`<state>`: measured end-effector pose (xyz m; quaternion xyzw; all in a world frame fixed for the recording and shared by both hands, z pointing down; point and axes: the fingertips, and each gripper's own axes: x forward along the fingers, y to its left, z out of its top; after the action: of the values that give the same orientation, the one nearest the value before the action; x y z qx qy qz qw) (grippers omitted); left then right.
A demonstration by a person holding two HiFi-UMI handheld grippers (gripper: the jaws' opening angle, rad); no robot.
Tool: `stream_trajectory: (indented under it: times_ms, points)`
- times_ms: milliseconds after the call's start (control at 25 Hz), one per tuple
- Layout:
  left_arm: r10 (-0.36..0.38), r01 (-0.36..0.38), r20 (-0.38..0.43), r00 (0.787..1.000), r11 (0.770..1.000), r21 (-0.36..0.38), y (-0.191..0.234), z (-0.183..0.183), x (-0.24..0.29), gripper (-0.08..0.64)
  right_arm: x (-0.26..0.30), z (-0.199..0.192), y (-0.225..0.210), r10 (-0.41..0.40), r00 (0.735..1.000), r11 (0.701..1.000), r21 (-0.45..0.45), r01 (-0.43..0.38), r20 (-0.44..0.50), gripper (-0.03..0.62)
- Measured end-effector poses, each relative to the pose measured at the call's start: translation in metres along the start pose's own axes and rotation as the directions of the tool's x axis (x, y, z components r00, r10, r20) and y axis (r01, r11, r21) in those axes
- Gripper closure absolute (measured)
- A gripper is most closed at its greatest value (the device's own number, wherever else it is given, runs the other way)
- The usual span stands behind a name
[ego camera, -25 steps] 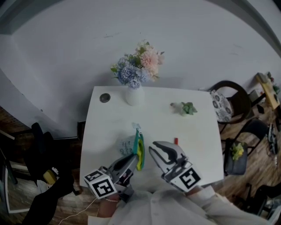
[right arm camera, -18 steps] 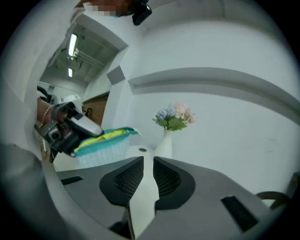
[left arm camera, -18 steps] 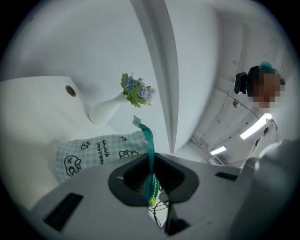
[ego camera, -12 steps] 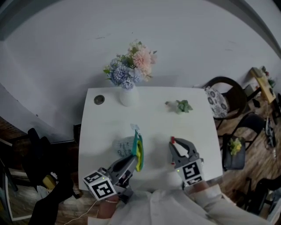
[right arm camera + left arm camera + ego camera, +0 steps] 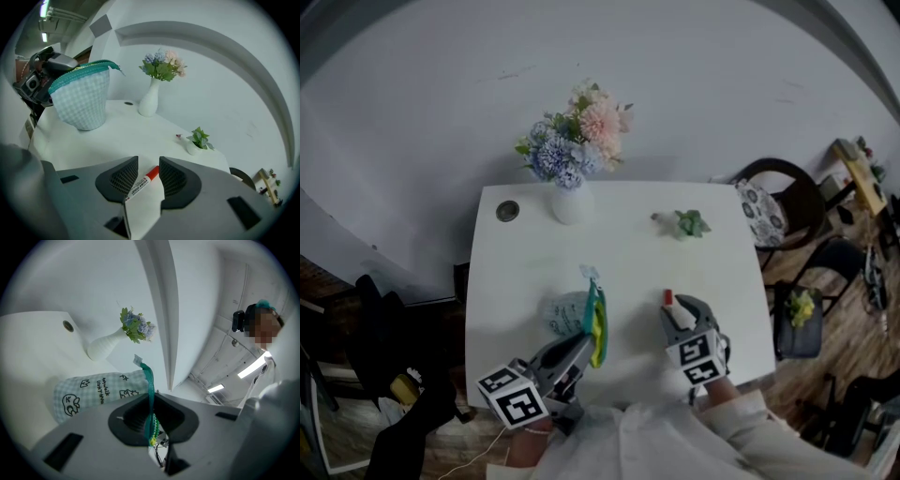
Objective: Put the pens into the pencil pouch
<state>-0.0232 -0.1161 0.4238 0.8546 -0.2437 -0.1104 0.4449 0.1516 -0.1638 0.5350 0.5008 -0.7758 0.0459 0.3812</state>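
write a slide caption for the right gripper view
Right tongs, just opened, straddle a red-capped pen lying on the white table, not yet gripping; the checked pouch is held up at left.

Homelike room, flower vase [image 5: 567, 204], chairs [image 5: 789, 199]

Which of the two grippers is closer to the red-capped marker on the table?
Right. The right gripper has jaws that have just been opening and straddle the marker without pressing it. The left gripper is off to the side, clamped on the zipper edge of the pencil pouch.
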Motion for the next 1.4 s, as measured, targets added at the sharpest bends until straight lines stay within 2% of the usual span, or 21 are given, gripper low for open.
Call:
stream_trajectory:
  times_ms: [400,680,920,1120,1400]
  points:
    - [0.004,-0.004,-0.013,1.000,1.000,-0.006,0.001,-0.003,0.001,0.526,0.021,-0.025,-0.005,0.010,0.996,0.993,0.118,0.000,-0.088,0.472]
    - [0.011,-0.011,-0.011,1.000,1.000,-0.006,0.003,-0.003,0.001,0.526,0.029,-0.034,-0.011,0.041,0.993,0.964,0.266,-0.010,-0.108,0.472]
    - [0.012,-0.012,-0.012,1.000,1.000,-0.012,0.002,-0.004,0.002,0.526,0.033,-0.038,-0.011,0.047,0.991,0.957,0.291,-0.008,-0.126,0.480]
    - [0.018,-0.018,-0.010,1.000,1.000,-0.010,0.003,-0.005,0.001,0.526,0.034,-0.035,-0.004,0.060,0.991,0.967,0.254,-0.027,-0.123,0.526]
    - [0.023,-0.023,-0.009,1.000,1.000,-0.006,0.003,-0.005,0.000,0.526,0.029,-0.029,-0.003,0.058,0.995,0.971,0.235,-0.036,-0.084,0.529]
